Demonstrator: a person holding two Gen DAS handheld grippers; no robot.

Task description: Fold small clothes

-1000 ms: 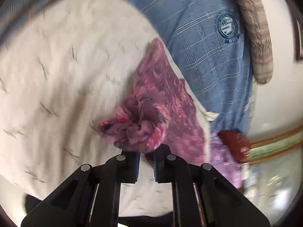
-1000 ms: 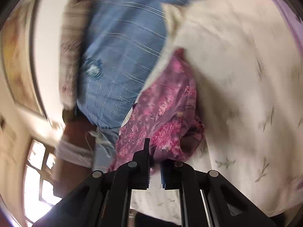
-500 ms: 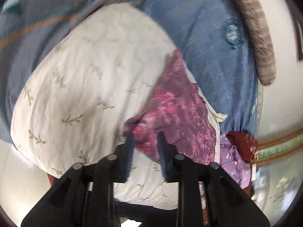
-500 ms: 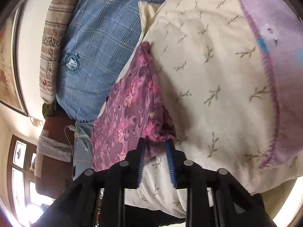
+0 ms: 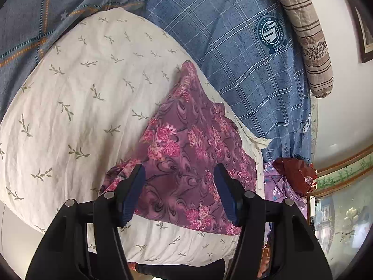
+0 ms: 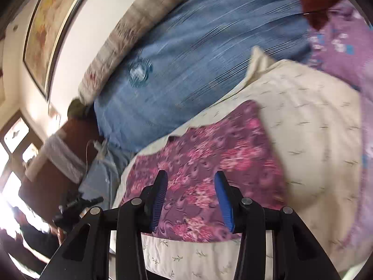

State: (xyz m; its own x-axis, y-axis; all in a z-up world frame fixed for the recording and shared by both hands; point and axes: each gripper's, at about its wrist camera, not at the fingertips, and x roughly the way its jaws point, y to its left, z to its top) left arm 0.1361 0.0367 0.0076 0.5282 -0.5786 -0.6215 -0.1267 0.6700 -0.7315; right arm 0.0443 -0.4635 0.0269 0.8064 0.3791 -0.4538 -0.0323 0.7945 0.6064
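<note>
Purple floral garment [image 5: 186,154] lies flat on cream leaf-print pillow [image 5: 77,107], near edge. Left gripper [image 5: 179,191] & right gripper [image 6: 190,198] jaws both opening, cloth beneath, nothing held. Lift clear w/o snagging the fold, then smooth the left-hand bunched corner.

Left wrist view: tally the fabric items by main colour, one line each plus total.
Purple/pink: 2, the floral garment and the lilac flowered cloth
Cream: 1, the leaf-print pillow
Blue: 1, the checked cover
Grey: 1, the star-print cloth
Beige: 1, the striped bolster
Dark red: 1, the crumpled cloth
Total: 7
</note>
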